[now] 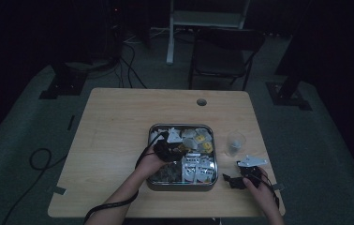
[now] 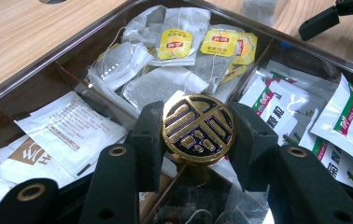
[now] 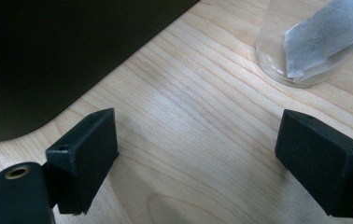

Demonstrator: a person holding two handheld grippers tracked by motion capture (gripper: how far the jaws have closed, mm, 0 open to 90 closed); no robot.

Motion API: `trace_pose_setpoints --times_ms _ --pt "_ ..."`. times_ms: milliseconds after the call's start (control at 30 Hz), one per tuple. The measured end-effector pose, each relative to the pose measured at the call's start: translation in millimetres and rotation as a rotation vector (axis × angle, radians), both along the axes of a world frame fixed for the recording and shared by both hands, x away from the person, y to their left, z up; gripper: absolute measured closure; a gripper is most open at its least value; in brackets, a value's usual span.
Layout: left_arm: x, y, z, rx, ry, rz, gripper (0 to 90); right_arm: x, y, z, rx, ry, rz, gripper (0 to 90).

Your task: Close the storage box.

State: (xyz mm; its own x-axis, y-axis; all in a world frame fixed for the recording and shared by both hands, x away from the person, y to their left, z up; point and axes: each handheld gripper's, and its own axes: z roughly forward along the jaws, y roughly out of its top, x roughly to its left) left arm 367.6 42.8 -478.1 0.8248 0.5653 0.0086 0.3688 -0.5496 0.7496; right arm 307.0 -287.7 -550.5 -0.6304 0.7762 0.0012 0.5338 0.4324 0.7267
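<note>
On the wooden bench (image 1: 119, 122), as recorded in the dim high view, a square metal tea box (image 1: 151, 183) with inner compartments is placed near the front edge, and a clear cup (image 1: 235, 143) is set just beside its right wall. In that view the left hand-held gripper (image 1: 168, 149) is held over the middle of the box, while the right hand-held gripper (image 1: 235, 180) is rested low on the bench, to the right of the box and in front of the cup. Detail lost in the dark high view is supplied by the left gripper view: a round gold-and-black knob (image 2: 198, 129) with a raised pattern is seen where the dividers meet, and yellow-tagged tea bags (image 2: 175, 44) and white sachets (image 2: 277, 109) are sorted into separate compartments. The left hand-held gripper (image 2: 198, 133) is closed on the knob, with a pad pressed against each side of it. In the right gripper view the right hand-held gripper (image 3: 195, 158) is shown spread wide over bare wood with nothing between its jaws; the cup (image 3: 300, 42), with a tea bag (image 3: 324, 39) lying in it, is seen ahead.
</note>
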Motion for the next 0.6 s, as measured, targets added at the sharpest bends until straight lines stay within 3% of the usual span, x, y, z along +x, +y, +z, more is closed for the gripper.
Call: trace_pose_setpoints --times_ms 133,233,267,300,367,400,567,600 --pt "0.3 0.9 -1.2 -0.013 -0.004 0.000 59.4 -0.1 0.0 0.0 0.000 0.002 -0.001 12.5" --pt "2.6 1.5 1.6 -0.006 0.025 -0.010 58.9 -0.1 0.0 0.0 0.000 0.001 0.000 12.5" --pt "3.2 2.4 2.9 -0.023 0.042 -0.021 56.9 -0.1 0.0 0.0 0.000 0.001 -0.001 12.5" --pt "3.6 3.6 4.6 -0.051 0.061 -0.037 48.5 -0.1 0.0 0.0 0.000 0.001 -0.001 12.5" --pt "3.6 3.6 4.6 -0.051 0.061 -0.037 46.0 -0.1 0.0 0.0 0.000 0.001 0.000 12.5" --pt "2.9 7.7 10.2 -0.087 0.044 -0.039 32.7 -0.1 0.0 0.0 0.000 0.001 -0.001 12.5" --pt "3.1 11.0 12.9 -0.114 0.061 -0.028 23.9 -0.2 0.1 0.1 0.000 0.003 -0.001 12.5" --pt "2.4 12.3 13.4 -0.116 0.055 -0.022 18.4 -0.2 0.1 0.1 0.001 0.003 -0.001 12.5"
